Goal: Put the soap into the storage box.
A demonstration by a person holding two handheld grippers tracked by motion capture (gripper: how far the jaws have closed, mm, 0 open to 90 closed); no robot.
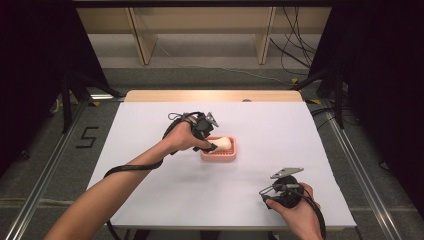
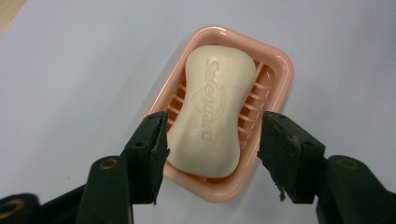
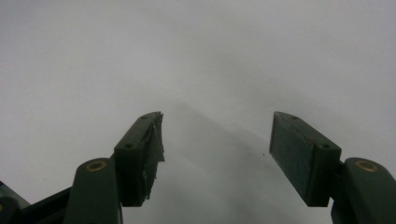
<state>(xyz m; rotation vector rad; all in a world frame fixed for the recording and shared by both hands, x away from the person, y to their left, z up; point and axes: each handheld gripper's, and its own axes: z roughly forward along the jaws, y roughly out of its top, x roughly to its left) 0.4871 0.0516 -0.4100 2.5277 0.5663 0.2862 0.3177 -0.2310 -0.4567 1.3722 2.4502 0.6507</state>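
Soap bar (image 2: pixel 212 112) in pink dish (image 2: pixel 280 70), between parted left hand-held gripper (image 2: pixel 212 154) jaws

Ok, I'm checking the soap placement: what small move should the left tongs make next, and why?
Probably lift the left tongs straight up and away. The soap lies in the pink dish, and the pads stand apart from its sides, so nothing is gripped.

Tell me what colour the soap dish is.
Pink; the dish shows best in the left gripper view, under the soap.
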